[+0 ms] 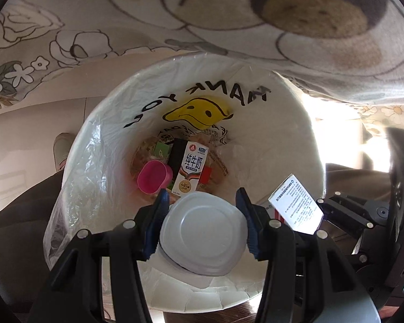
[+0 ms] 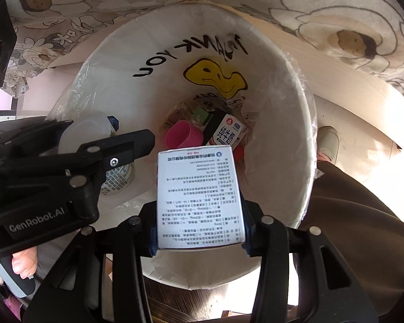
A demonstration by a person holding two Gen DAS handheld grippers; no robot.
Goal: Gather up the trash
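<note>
The left tool [image 1: 202,204] is clamped on a white round plastic tub [image 1: 203,232], the right tool [image 2: 199,226] on a white printed cardboard box [image 2: 199,196]; both are best released only once centred over the bag-lined white bin [image 1: 282,123].

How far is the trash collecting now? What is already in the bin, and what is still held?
Already in the lined trash bin: a milk carton, a pink cup and some wrappers under them. In hand: the left gripper is shut on a white plastic container, and the right gripper is shut on a white printed box, both over the bin's mouth. Left: releasing both. Whether more trash waits elsewhere is not visible.
</note>
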